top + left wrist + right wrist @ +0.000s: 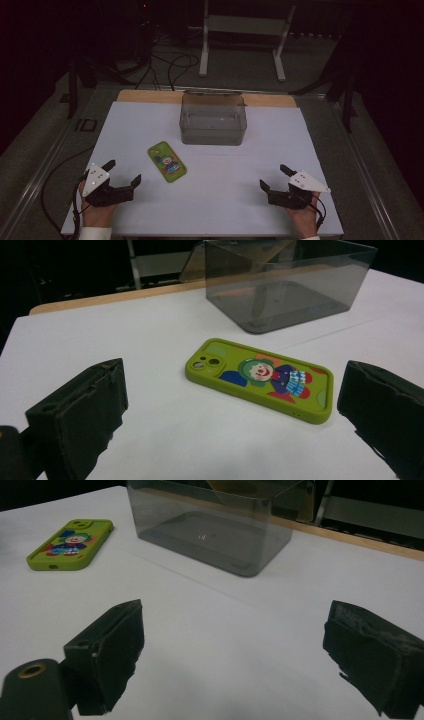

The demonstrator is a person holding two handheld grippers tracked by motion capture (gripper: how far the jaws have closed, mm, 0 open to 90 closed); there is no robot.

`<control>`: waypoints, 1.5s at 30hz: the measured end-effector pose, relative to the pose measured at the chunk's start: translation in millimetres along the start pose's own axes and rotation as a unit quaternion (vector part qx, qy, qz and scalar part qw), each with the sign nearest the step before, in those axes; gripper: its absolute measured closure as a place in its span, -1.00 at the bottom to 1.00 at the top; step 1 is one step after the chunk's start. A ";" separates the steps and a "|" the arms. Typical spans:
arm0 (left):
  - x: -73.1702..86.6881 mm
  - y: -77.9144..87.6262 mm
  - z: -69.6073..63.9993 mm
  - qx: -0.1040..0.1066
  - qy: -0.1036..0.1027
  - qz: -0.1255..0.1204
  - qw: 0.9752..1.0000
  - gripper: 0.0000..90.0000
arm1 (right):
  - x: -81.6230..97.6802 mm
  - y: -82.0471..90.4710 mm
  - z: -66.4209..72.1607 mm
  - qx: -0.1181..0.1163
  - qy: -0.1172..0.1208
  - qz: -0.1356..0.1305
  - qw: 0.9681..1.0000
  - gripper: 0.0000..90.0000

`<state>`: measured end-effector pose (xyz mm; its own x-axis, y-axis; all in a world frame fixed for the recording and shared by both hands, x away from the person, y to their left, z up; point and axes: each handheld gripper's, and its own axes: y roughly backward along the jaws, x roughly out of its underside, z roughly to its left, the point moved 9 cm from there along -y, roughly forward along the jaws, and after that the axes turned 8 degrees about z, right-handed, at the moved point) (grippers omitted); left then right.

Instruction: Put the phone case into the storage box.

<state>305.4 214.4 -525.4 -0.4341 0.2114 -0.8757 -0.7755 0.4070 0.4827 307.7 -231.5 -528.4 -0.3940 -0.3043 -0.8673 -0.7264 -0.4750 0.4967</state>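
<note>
On the white table sheet (300, 140) your 2 grippers rest near the front edge, well apart from each other. Your left gripper (123, 174) has its jaws spread wide with nothing between them — the green phone case (167, 161) lies flat just ahead of it, printed side up with a clown picture, and untouched. Your right gripper (275, 178) is likewise wide open and holds nothing; bare sheet lies between its jaws. Farther back, past the case, stands the clear smoky plastic box (213, 121), upright, its lid tipped open at the rear, apart from the case.
</note>
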 end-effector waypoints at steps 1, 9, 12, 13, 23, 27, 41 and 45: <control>0.3 -0.4 -0.2 0.001 0.000 0.000 1.000 -1.00 | 0.2 -0.5 0.8 -0.001 -0.001 0.000 1.000 -0.79; 1.7 -1.6 0.3 -0.008 -0.004 0.006 1.000 -1.00 | 0.9 -2.0 0.6 -0.002 0.000 0.001 1.000 -0.79; -0.5 -0.5 0.1 -0.005 0.000 0.003 1.000 -1.00 | 2.0 -3.6 0.8 0.001 0.000 0.004 1.000 -0.79; -1.6 -0.2 0.0 -0.005 0.000 0.000 1.000 -1.00 | 1.9 -3.7 0.9 0.001 0.000 0.003 1.000 -0.79; -7.6 -3.6 -5.1 0.010 -0.009 0.000 1.000 -1.00 | 2.5 -4.0 -1.1 0.004 -0.005 0.001 1.000 -0.79; -11.5 -4.1 -7.6 0.013 -0.015 -0.001 1.000 -1.00 | 2.2 -5.7 0.3 0.001 -0.005 0.001 1.000 -0.79; -25.1 -14.2 -14.6 0.023 -0.026 0.004 0.999 -1.00 | 2.2 -5.8 0.5 0.001 -0.005 0.000 1.000 -0.79; -27.7 -19.6 -15.8 0.024 -0.025 0.006 0.999 -1.00 | 2.2 -5.4 0.6 0.000 -0.008 0.000 1.000 -0.79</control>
<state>325.4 186.6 -510.4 -0.4189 0.2607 -0.8698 -0.7464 0.4467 0.4933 310.5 -229.1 -533.0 -0.4033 -0.2914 -0.8675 -0.7265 -0.4745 0.4971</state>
